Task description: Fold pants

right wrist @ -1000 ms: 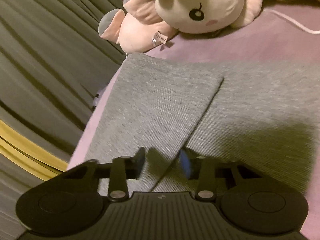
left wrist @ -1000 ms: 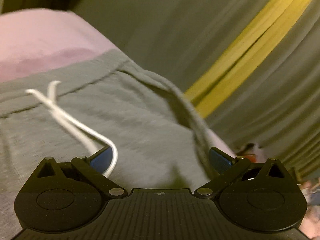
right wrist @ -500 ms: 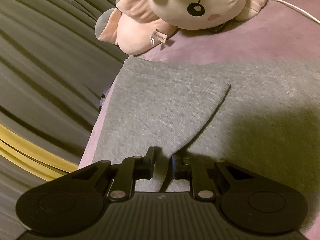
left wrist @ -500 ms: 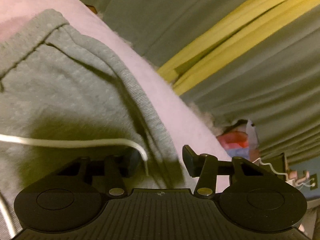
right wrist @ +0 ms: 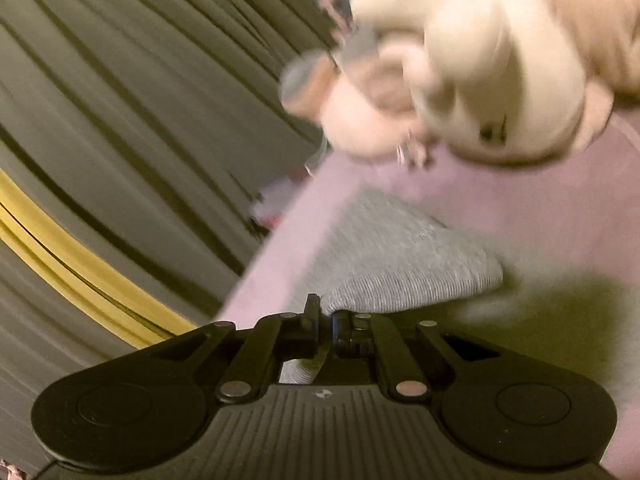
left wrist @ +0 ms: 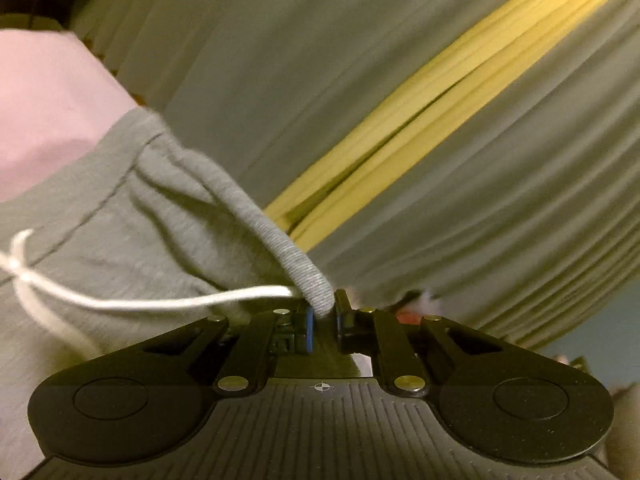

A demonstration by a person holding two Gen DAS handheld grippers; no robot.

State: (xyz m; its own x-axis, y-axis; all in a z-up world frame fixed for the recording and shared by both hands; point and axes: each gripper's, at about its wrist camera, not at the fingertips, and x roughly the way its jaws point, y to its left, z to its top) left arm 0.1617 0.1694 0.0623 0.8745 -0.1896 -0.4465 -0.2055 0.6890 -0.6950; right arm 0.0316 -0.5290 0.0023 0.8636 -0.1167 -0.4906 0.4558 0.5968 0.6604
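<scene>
Grey sweatpants (left wrist: 120,232) lie on a pink bed sheet (left wrist: 44,96). My left gripper (left wrist: 323,316) is shut on the ribbed waistband edge (left wrist: 280,240), lifted off the sheet; the white drawstring (left wrist: 160,300) trails left from the jaws. In the right wrist view, my right gripper (right wrist: 326,320) is shut on the grey pant leg (right wrist: 400,272), whose end lies on the sheet (right wrist: 540,216) just ahead. The view is motion-blurred.
Grey pleated curtains (left wrist: 360,60) with a yellow band (left wrist: 440,120) hang past the bed edge; they also show in the right wrist view (right wrist: 120,120). A cream and pink plush toy (right wrist: 480,80) lies on the sheet beyond the pant leg.
Both grippers closed from open onto the pants: left on the waistband edge, right on the leg. Both have lifted, and the right view swings toward the plush.
</scene>
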